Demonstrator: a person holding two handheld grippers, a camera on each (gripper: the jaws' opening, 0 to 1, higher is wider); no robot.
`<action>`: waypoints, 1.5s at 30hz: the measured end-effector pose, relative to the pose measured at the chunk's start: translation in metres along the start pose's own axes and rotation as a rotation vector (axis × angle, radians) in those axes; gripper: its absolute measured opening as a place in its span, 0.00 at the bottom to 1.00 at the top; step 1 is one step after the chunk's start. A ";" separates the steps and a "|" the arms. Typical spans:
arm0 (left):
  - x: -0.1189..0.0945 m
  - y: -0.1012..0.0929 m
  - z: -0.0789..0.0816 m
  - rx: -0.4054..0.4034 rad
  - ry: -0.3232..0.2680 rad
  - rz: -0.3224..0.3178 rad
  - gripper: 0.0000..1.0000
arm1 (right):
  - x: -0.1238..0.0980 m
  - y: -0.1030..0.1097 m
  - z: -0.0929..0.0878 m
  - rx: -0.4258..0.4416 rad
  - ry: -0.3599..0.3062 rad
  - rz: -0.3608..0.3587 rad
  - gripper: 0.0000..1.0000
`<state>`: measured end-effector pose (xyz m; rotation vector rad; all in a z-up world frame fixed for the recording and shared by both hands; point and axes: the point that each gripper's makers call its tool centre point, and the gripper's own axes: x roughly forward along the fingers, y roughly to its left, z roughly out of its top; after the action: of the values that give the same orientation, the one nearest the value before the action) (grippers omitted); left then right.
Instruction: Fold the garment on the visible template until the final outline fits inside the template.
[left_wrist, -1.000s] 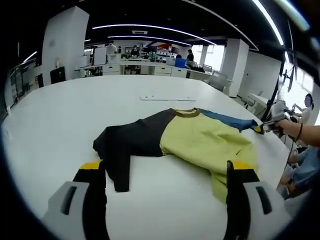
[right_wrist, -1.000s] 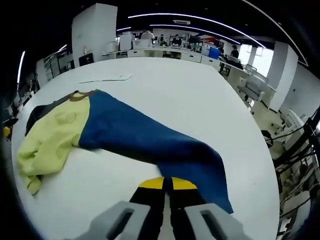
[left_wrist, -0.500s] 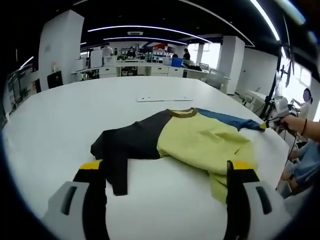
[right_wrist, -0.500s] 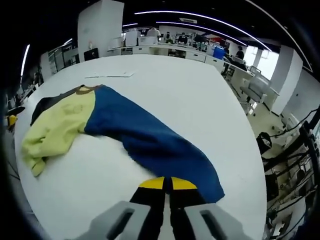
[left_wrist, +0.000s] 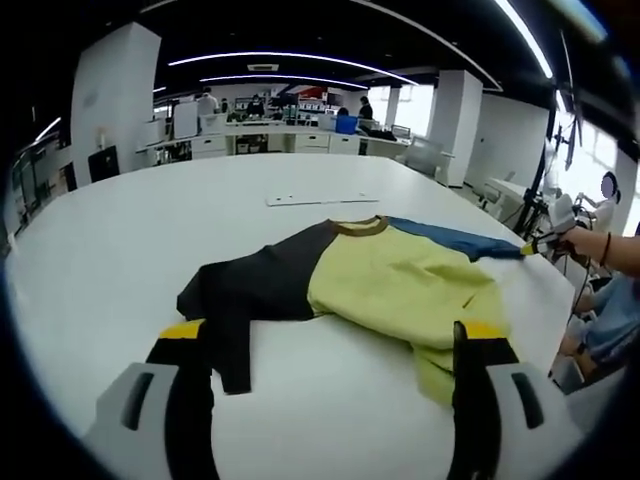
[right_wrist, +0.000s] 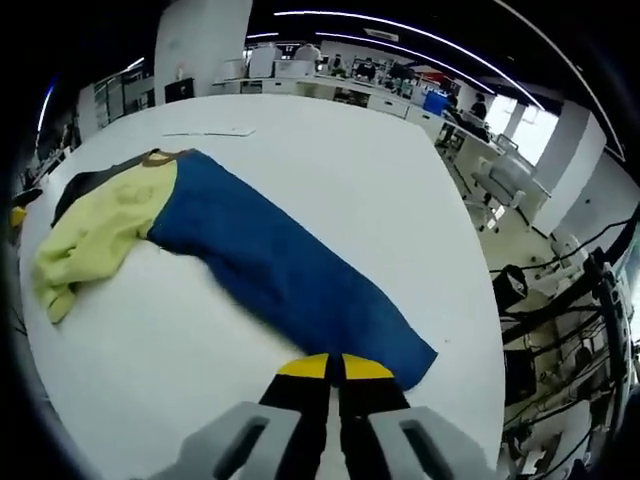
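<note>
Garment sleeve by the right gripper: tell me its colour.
Blue. The sleeve shows best in the right gripper view, stretched out from the yellow body.

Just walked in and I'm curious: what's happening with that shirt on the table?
A person is working on a shirt lying on a white table, using a pair of tongs in each hand. The right tongs are shut on the end of the blue sleeve, drawn out straight to one side. The left tongs hang open in front of the black sleeve. Nothing is folded yet.
</note>
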<state>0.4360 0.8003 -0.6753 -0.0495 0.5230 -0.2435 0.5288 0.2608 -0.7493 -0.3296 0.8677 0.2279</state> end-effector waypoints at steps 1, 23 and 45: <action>0.000 0.000 0.000 0.001 -0.002 -0.001 0.98 | 0.000 -0.002 0.001 -0.010 -0.003 -0.006 0.00; -0.006 0.004 -0.005 -0.008 0.013 0.007 0.99 | -0.006 -0.031 -0.017 0.180 0.005 -0.064 0.20; -0.020 0.003 -0.006 -0.021 -0.009 0.001 0.99 | -0.035 0.011 0.012 0.280 -0.119 0.074 0.81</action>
<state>0.4166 0.8080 -0.6708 -0.0711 0.5168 -0.2366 0.5113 0.2736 -0.7167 -0.0228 0.7826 0.1896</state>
